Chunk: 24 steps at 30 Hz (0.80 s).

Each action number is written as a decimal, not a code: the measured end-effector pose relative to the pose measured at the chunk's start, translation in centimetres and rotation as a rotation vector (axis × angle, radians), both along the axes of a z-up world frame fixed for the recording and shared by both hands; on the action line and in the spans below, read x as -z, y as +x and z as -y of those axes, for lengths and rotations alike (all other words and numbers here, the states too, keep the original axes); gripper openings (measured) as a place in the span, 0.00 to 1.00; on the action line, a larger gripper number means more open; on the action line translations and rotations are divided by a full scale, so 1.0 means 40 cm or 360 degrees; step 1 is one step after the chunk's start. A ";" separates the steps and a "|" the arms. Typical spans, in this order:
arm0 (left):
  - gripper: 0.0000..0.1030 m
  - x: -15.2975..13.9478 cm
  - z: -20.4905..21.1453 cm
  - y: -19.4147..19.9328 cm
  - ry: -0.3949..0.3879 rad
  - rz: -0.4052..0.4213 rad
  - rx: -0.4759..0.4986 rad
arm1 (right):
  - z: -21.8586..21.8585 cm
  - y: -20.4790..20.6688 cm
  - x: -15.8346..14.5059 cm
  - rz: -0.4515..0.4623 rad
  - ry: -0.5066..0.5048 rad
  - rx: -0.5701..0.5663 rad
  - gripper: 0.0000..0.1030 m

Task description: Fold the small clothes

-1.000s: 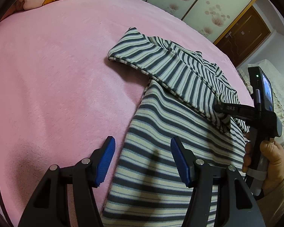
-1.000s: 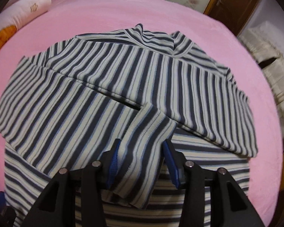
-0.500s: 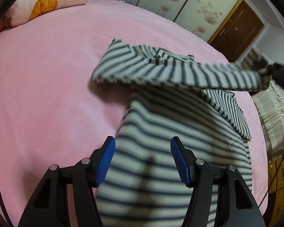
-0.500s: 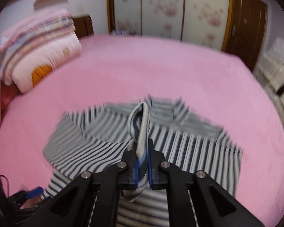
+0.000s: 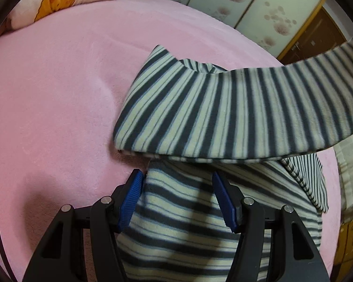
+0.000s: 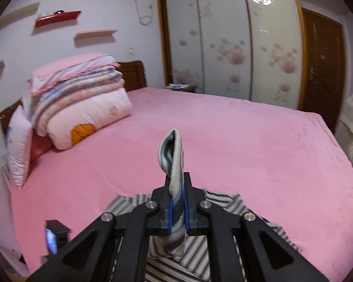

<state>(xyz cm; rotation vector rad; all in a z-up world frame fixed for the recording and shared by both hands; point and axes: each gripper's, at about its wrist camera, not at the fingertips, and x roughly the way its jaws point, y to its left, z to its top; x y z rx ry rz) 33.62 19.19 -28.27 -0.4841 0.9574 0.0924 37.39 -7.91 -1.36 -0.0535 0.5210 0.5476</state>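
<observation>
A second ago the striped top [image 5: 223,108] lay flat on the pink bed [image 5: 58,82], one sleeve folded across its body. Now that sleeve [image 5: 306,75] stretches taut and raised toward the right edge of the left wrist view, while the body still rests on the bed. The left gripper [image 5: 177,199] has slid in over the hem; its jaws stand apart as before, the blue pads flanking the cloth without pressing it. The right gripper [image 6: 178,208], whose jaws have just been closing on the cuff, is now clamped on it with the pads nearly together, and its view has swung up from the cloth to the room (wardrobe, door and wall shelves now show).

Counted: one top, two grippers, one bed, one stack of folded quilts [image 6: 82,98] at its head.

The sleeve's far end is cut off in the left view. The right gripper's frame hides most of the top in its own view. The stripes are blurred.
</observation>
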 end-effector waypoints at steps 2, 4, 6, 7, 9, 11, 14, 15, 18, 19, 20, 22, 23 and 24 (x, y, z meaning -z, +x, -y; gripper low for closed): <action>0.58 -0.001 0.000 -0.001 0.0002 0.0008 -0.0007 | -0.031 -0.004 -0.030 0.0021 0.0030 -0.0057 0.06; 0.59 -0.003 0.000 -0.005 0.0013 0.0012 -0.0013 | -0.064 -0.016 -0.060 0.0054 0.0069 -0.0114 0.06; 0.59 -0.004 0.001 -0.005 0.0010 0.0012 -0.0021 | -0.096 -0.024 -0.097 0.0097 0.0101 -0.0162 0.06; 0.59 -0.005 -0.001 -0.002 0.0010 0.0012 -0.0028 | -0.113 -0.034 -0.119 0.0126 0.0117 -0.0195 0.06; 0.59 -0.003 0.000 -0.002 0.0008 0.0010 -0.0042 | -0.135 -0.045 -0.148 0.0169 0.0131 -0.0232 0.06; 0.59 0.002 -0.002 0.006 -0.0008 0.0006 -0.0069 | -0.151 -0.057 -0.173 0.0221 0.0131 -0.0248 0.06; 0.59 0.007 -0.014 0.018 -0.0030 -0.0008 -0.0107 | -0.154 -0.051 -0.185 0.0265 0.0096 -0.0215 0.06; 0.59 0.010 -0.017 0.024 -0.0035 -0.0013 -0.0115 | -0.146 -0.045 -0.181 0.0262 0.0084 -0.0195 0.06; 0.59 0.015 -0.028 0.043 -0.0035 -0.0022 -0.0147 | -0.093 -0.009 -0.147 0.0218 0.0051 -0.0096 0.06; 0.59 0.016 -0.031 0.050 -0.0033 -0.0023 -0.0157 | -0.066 0.007 -0.127 0.0193 0.0041 -0.0047 0.06; 0.59 0.018 -0.034 0.056 -0.0031 -0.0028 -0.0163 | -0.039 0.020 -0.107 0.0167 0.0032 -0.0001 0.06; 0.59 0.021 -0.039 0.071 -0.0019 -0.0041 -0.0185 | 0.031 0.054 -0.051 0.0086 0.0021 0.0112 0.06; 0.59 0.022 -0.039 0.077 -0.0013 -0.0049 -0.0192 | 0.062 0.066 -0.024 0.0051 0.0015 0.0166 0.06; 0.59 0.023 -0.039 0.085 -0.0007 -0.0056 -0.0200 | 0.096 0.081 0.005 0.0009 0.0010 0.0224 0.06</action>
